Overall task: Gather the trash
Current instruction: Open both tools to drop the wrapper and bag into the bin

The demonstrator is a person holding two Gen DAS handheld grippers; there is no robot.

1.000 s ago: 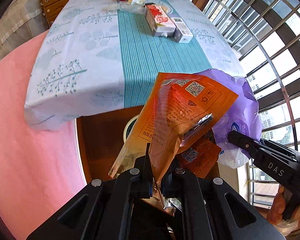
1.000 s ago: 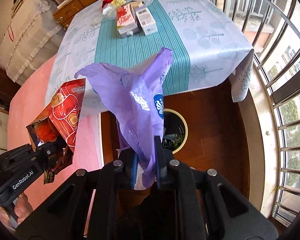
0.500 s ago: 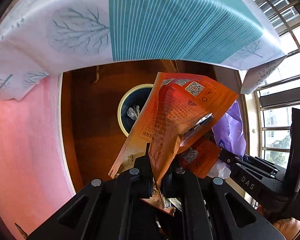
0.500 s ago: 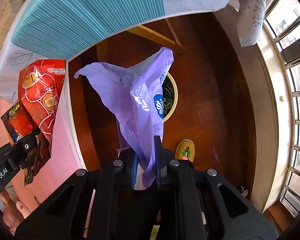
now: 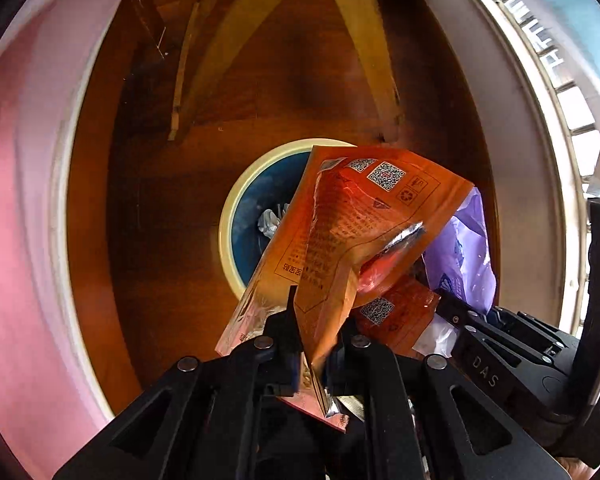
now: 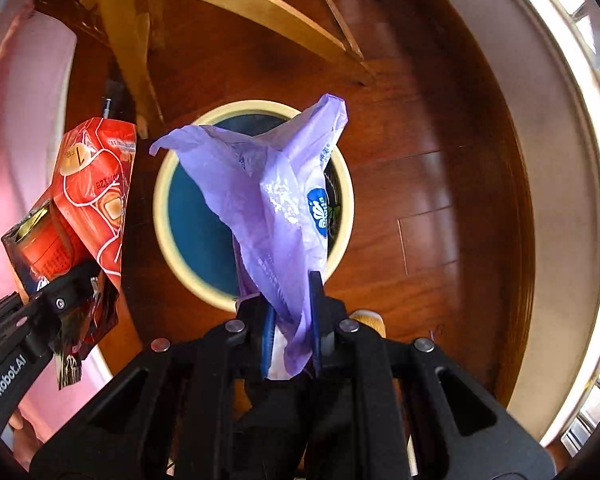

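Disposal step in hand: both wrappers carried over the waste bin, neither yet dropped.

The left gripper [image 5: 314, 344] points down; its jaws have just been opening a little, yet the orange snack packet [image 5: 352, 232] remains pinched between them, hanging over the right half of the cream-rimmed bin [image 5: 230, 216] at frame centre. The right gripper [image 6: 290, 320] is clenched on the purple plastic wrapper [image 6: 272, 200], which hangs directly over the bin [image 6: 164, 216] in the right wrist view. Crumpled pale trash [image 5: 270, 220] already lies inside. The next move, in the inspector's judgement, calls for spreading both jaws so each wrapper falls within the rim. The two grippers sit close together, so the packets may catch on each other. Wooden table legs [image 5: 364, 40] in the upper frame stand clear of the drop, as does a slipper toe [image 6: 366, 320] beside the right gripper.
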